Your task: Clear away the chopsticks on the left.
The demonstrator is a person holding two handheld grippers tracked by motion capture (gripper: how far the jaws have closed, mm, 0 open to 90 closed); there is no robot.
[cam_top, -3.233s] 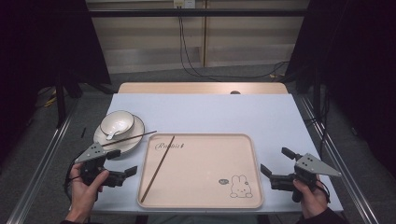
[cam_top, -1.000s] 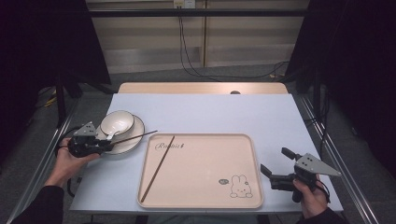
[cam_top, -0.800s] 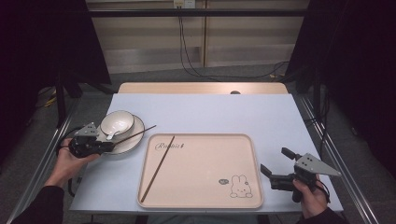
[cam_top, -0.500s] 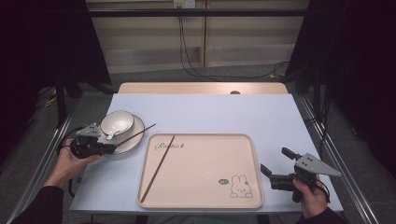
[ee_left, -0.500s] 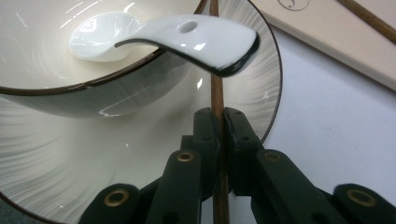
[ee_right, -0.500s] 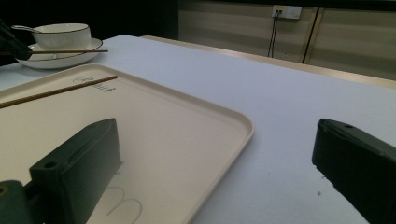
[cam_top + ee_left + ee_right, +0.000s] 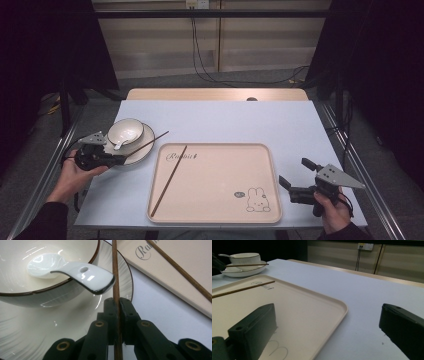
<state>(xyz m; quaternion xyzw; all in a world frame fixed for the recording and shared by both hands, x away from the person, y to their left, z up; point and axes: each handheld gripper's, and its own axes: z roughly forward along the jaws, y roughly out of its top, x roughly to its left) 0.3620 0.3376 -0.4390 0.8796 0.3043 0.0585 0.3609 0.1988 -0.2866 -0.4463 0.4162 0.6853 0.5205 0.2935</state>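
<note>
Chopstick lies across the plate beside the bowl, pinched in my left tongs. My right tongs gape right of the tray.

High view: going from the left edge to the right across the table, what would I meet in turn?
Left gripper, shut on a chopstick → bowl with a white spoon, on a plate → second chopstick on the beige tray → rabbit drawing → right gripper, open.
</note>
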